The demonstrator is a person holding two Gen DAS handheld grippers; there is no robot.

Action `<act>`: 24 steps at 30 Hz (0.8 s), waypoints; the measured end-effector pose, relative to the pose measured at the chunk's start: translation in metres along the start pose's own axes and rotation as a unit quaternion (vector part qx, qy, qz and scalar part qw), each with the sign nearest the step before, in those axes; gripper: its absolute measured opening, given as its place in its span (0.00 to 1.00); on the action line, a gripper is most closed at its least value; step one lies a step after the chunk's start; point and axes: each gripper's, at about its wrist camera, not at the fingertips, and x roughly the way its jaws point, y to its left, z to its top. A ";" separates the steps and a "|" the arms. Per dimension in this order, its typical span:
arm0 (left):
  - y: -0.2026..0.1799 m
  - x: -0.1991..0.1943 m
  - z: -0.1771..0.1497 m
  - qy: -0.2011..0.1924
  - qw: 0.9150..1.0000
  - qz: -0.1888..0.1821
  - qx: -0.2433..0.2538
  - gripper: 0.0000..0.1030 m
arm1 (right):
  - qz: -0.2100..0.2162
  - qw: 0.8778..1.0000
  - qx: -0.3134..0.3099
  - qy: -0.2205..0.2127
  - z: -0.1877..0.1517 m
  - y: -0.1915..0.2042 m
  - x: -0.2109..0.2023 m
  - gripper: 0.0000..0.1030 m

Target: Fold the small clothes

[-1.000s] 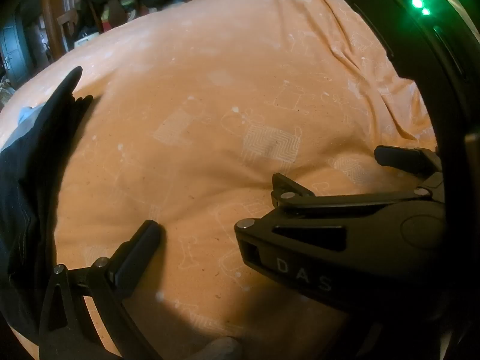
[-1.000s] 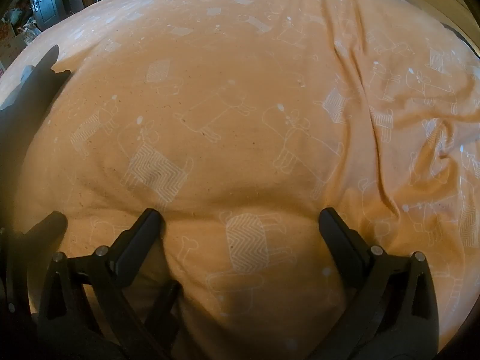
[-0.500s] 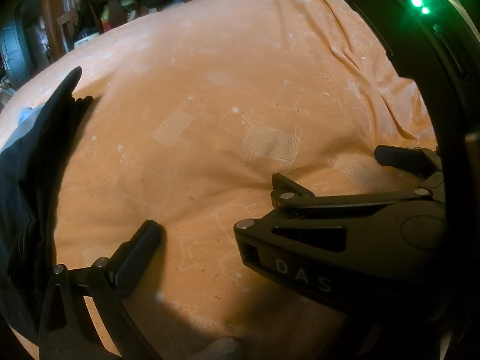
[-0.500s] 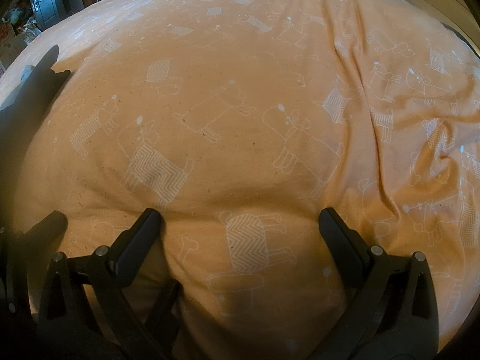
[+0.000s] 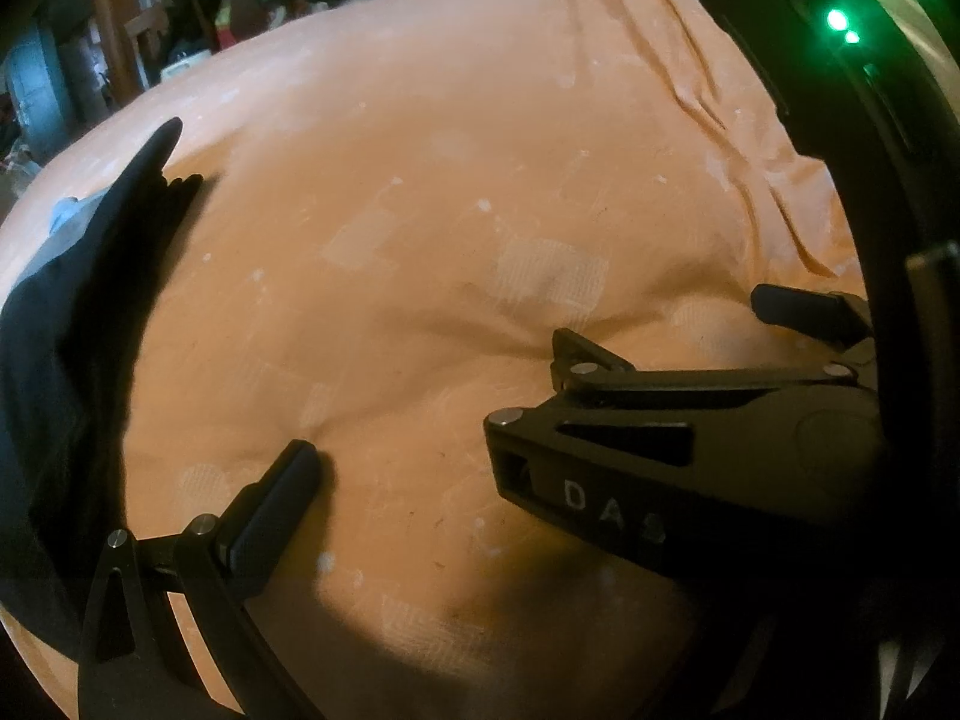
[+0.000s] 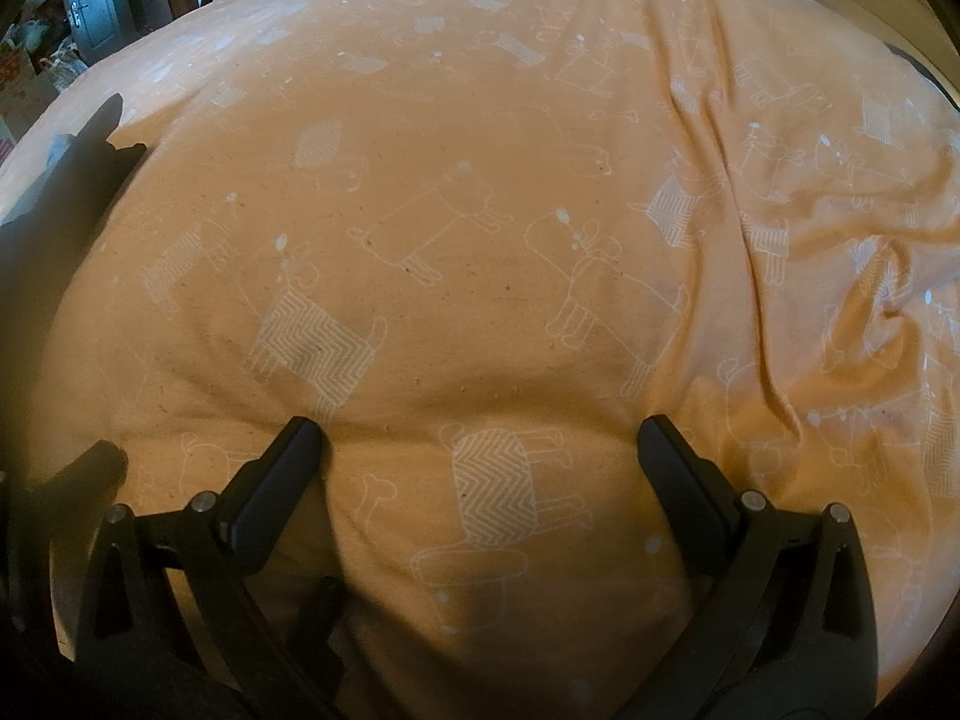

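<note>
Black-plastic left hand-held gripper: only one of its own fingers shows clearly at lower left; the other is hidden behind the right tool's body, so I cannot tell whether it is spread or clenched. Nothing visible sits against the seen finger.
Right hand-held gripper: released, jaws spread wide, both fingers resting low on the orange bedsheet, grasping nothing.
Garment location: a dark garment, black with a pale grey-blue patch at its upper edge, lies at the left edge of the bed.
Direction: it sits to the left of both tools, well apart from the right one and near the left one.
Long axis: it runs roughly away from the cameras along the bed's left side, ending in a pointed tip at the far end.
Nearer hand: the left, by my judgement the one to reach first.
Change from earlier: the left view is now blurred and slightly shifted, suggesting the left tool is starting to move; the right view looks unchanged.
</note>
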 end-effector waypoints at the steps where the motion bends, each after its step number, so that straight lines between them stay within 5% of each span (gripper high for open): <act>1: 0.001 0.000 0.000 -0.001 1.000 -0.003 -0.002 1.00 | 0.001 1.000 0.000 0.001 0.000 0.000 0.000 1.00; 24: -0.002 0.001 0.002 0.001 1.000 -0.003 -0.003 1.00 | 0.007 1.000 0.001 0.008 0.001 0.005 0.001 1.00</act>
